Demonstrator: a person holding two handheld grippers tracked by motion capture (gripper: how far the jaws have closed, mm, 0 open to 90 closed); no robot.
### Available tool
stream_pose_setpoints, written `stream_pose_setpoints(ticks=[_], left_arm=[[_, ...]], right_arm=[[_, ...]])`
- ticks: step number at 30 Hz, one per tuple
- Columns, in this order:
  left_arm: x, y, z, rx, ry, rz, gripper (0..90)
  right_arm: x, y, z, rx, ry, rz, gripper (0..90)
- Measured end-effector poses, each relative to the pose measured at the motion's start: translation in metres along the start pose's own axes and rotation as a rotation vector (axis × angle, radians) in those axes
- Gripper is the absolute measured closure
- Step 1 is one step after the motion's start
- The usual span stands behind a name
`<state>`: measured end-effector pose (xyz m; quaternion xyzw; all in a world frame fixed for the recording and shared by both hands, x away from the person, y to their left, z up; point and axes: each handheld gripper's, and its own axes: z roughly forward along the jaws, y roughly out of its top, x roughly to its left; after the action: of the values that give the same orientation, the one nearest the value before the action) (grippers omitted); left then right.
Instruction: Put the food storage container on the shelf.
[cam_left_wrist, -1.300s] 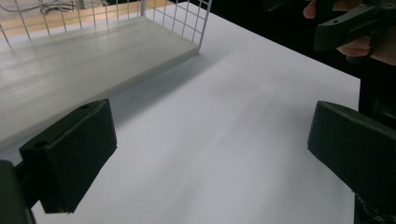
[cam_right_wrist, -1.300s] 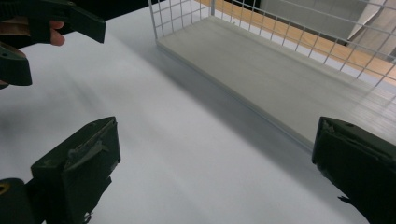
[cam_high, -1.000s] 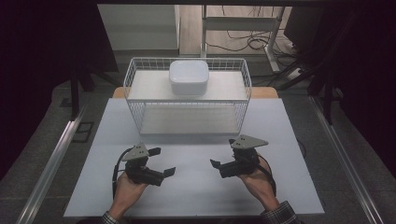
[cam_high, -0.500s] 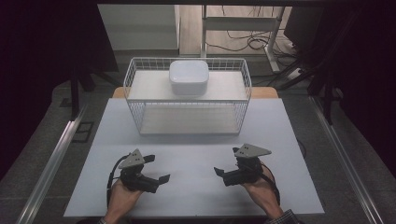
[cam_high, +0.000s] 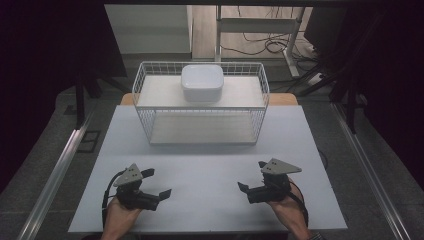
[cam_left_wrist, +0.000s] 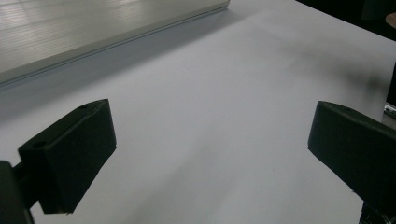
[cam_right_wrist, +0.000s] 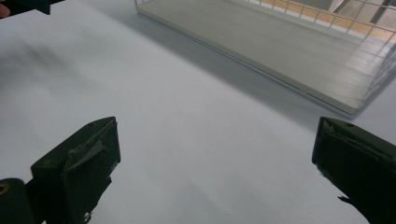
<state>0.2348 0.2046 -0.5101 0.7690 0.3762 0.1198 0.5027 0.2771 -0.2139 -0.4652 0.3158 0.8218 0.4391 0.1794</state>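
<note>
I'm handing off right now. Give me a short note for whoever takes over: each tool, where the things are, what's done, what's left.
Left tool: open, empty, low over the near left of the white table.
Right tool: open, empty, low over the near right of the table.
White box: on the upper shelf of the wire rack at the far side of the table. Lower shelf bare.
Done: nothing visibly handled; the box sits untouched.
Left: likely reach forward to the rack and grip the box, the nearest thing to work on.

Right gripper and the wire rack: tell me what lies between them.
Nothing: in the high view, only bare white table separates the right gripper from the wire rack.
</note>
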Motion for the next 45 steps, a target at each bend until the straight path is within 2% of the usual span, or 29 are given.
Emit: stream_pose_setpoints(ticks=[17,29,39,41,45], left_arm=[[0.009,-0.023,-0.025,0.021,0.072,-0.034,0.7],[0.013,-0.037,-0.037,0.026,0.103,-0.063,0.6],[0.015,-0.043,-0.033,0.072,0.091,-0.084,0.2],[0.016,-0.044,-0.031,0.093,0.082,-0.096,0.0],[0.016,-0.045,-0.030,0.104,0.076,-0.104,0.0]], right_arm=[[-0.021,-0.028,-0.025,0.029,-0.093,0.058,0.8],[-0.027,-0.050,-0.038,0.065,-0.139,0.096,0.8],[-0.028,-0.068,-0.044,0.115,-0.157,0.129,0.7],[-0.028,-0.071,-0.044,0.130,-0.149,0.141,0.7],[-0.028,-0.074,-0.044,0.154,-0.142,0.154,0.6]])
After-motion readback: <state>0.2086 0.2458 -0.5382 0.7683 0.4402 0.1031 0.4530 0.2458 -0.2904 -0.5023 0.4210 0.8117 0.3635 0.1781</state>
